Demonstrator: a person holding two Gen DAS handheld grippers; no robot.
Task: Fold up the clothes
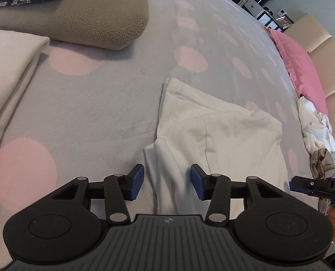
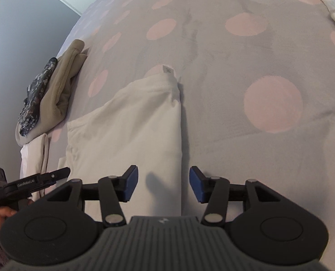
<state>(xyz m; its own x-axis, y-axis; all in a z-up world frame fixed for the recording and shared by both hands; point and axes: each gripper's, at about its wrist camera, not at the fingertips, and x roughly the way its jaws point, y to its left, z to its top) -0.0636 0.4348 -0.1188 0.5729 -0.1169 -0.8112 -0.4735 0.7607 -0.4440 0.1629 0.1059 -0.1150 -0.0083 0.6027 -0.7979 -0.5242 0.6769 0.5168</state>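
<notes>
- Bed: grey cover (image 1: pixel 122 103) with pink dots; no containers in view.
- White garment (image 1: pixel 212 140) lies part-folded at centre.
- Left gripper (image 1: pixel 167 181) and right gripper (image 2: pixel 163 184) both have jaws apart, holding nothing.
- Risk: thin cloth could slip or bunch, spoiling the fold.
- Folded pile (image 1: pixel 88 18) sits well apart.

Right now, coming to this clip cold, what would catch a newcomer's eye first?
First, the white garment lying partly folded in the middle of the grey bedspread with big pink dots. Both open claws hover over its near edge, the left claw above the cloth and the right claw over its right fold line. Folded clothes are stacked at the far left.
</notes>
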